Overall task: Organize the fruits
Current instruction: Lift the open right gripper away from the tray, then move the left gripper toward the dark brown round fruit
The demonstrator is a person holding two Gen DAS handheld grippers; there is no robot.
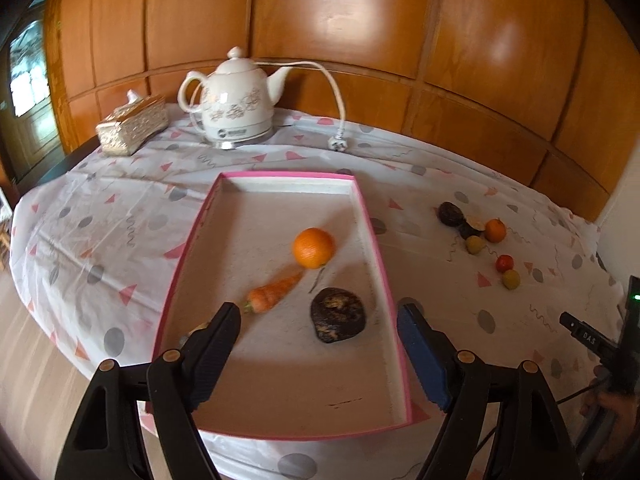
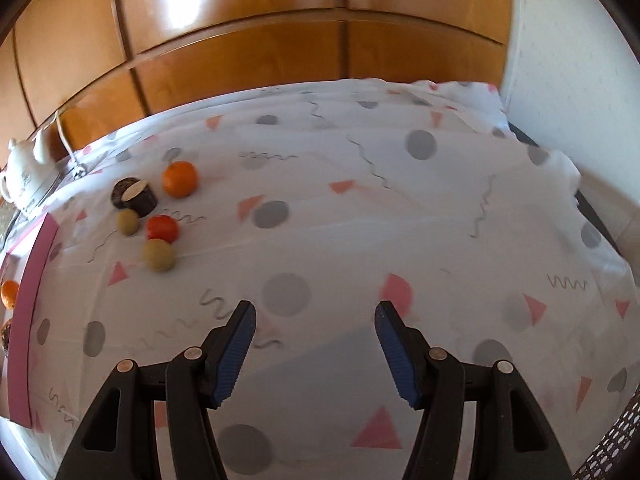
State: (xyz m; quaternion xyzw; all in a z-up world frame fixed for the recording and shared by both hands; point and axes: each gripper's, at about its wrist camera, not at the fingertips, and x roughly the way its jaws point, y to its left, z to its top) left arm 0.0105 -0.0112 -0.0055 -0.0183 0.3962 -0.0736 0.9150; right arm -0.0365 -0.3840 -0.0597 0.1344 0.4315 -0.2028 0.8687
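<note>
A pink-rimmed tray (image 1: 372, 216) holds an orange (image 1: 313, 247), a carrot (image 1: 274, 292) and a dark brown fruit (image 1: 337, 314). My left gripper (image 1: 320, 314) hovers open over the tray's near end, nothing between its fingers. To the tray's right, loose fruits lie on the cloth: a small orange (image 2: 180, 179), a dark cut fruit (image 2: 134, 196), a red tomato-like fruit (image 2: 162, 228) and two yellow-green balls (image 2: 159, 255) (image 2: 128, 222). My right gripper (image 2: 315, 316) stands open above bare cloth, right of that cluster. The same cluster (image 1: 480, 236) shows in the left wrist view.
A white kettle (image 1: 236, 108) with its cord and plug (image 1: 337, 143) stands behind the tray, a gold tissue box (image 1: 133, 129) to its left. Wooden wall panels back the table. The tray's pink edge (image 2: 28, 320) shows at the right wrist view's left. The patterned tablecloth (image 2: 360, 208) drops off at right.
</note>
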